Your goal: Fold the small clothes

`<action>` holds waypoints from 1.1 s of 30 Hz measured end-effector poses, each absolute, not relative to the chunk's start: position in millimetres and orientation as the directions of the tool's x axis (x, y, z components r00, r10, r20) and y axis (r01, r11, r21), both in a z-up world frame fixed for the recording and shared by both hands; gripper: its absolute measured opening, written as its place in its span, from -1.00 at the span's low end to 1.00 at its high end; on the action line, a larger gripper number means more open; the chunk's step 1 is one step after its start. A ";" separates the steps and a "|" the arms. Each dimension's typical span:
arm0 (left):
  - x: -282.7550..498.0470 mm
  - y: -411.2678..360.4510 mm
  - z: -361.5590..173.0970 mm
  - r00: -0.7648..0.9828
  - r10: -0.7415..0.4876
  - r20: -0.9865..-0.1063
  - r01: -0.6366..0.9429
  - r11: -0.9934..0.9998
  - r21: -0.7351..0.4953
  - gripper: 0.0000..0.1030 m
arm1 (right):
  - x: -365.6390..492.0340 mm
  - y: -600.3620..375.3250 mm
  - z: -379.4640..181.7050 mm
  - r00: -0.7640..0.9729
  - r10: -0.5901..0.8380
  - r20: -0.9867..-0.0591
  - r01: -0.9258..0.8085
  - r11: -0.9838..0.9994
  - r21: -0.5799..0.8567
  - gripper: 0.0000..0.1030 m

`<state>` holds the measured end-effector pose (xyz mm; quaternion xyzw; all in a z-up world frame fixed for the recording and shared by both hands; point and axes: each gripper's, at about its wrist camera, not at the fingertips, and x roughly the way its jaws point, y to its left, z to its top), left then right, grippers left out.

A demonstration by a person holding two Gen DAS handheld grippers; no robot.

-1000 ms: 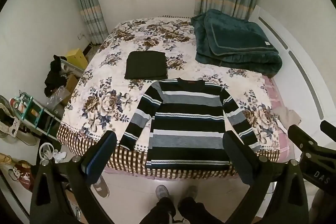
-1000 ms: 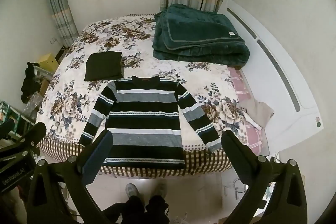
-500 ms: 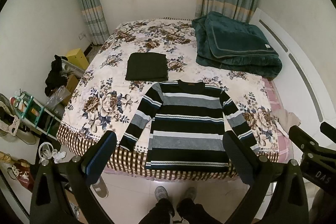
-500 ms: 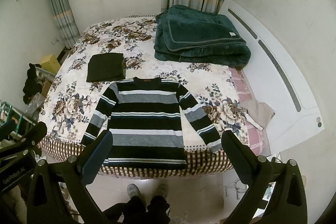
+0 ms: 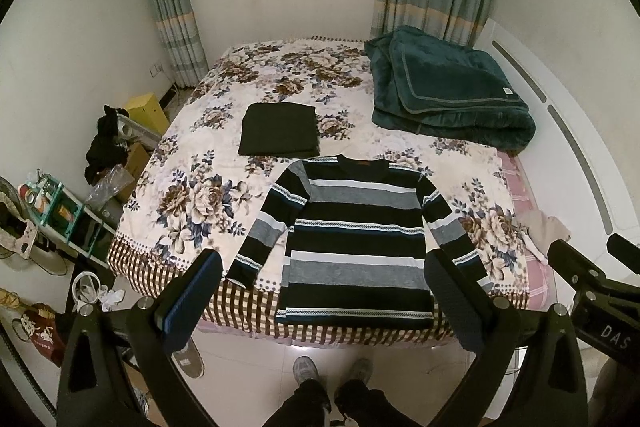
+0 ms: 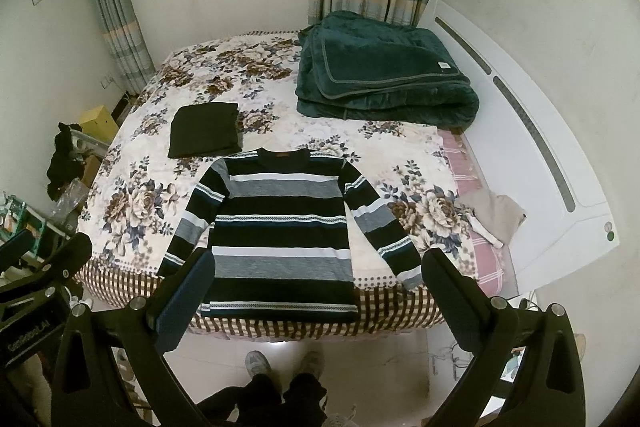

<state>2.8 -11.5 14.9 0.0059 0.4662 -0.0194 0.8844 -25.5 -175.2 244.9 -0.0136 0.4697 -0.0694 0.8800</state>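
Striped sweater [image 5: 356, 247] lies flat on floral bed [image 5: 188, 195].

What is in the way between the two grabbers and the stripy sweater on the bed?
Nothing visible. The striped sweater lies flat and spread at the near edge of the bed. The left gripper and right gripper hang open above the floor in front of it, with only air between. The folded dark garment lies beyond the collar.

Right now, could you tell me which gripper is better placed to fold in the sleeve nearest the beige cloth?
Probably the right gripper: it is open, and that sleeve of the striped knit sweater ends beside its right finger.
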 end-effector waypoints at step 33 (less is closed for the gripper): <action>2.9 -13.2 20.5 0.571 -0.037 -0.820 0.041 0.999 -0.017 1.00 | -26.2 -171.1 248.9 0.558 -0.128 -0.820 0.110 0.991 -0.080 1.00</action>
